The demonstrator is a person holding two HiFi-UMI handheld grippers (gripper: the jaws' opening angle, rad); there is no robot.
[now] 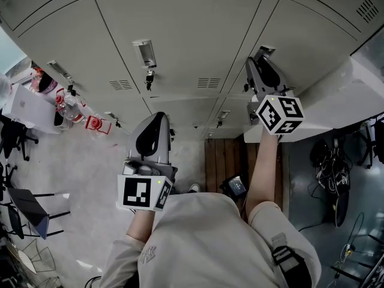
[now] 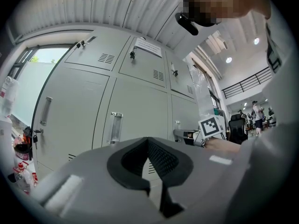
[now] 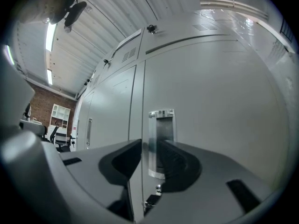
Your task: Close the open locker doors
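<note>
Locker door (image 1: pixel 339 95) that's open: lower row, toward the right end of the locker bank (image 1: pixel 180 35), swung out from the bank's face toward me. Every other door I can see in the bank sits flush.

Right gripper (image 3: pixel 150 158) is up at that door's free edge and points level at it. Its claw is spread partway, with the chrome handle (image 3: pixel 161 141) lined up behind the gap. One pad overlaps the handle recess and the other sits just off the door's edge. I see no pinch on either, so I call it spread with nothing clamped. Left gripper (image 2: pixel 148 148) hangs back near my body, well apart from the lockers. Its pads are pressed together at the tips and hold nothing.

Step in hand, as I read it: push this door home. To do it well:
- Push near the handle side, far from the hinge, where the door swings easiest.
- Press square on the flat face, not on the handle rim, so the pads don't skid off.
- Follow the door's arc with the wrist rather than driving straight ahead.
- Keep the outer jaw clear of the seam between door edge and frame, or it gets trapped as the gap shuts.
- Mind the lock (image 3: pixel 156 190) just under the handle; something small hangs there that I can't make out, and it could snag.
- Finish with a firm press until the face sits flush with its neighbours.

Left gripper isn't needed; I'd keep it clear of the swing.
</note>
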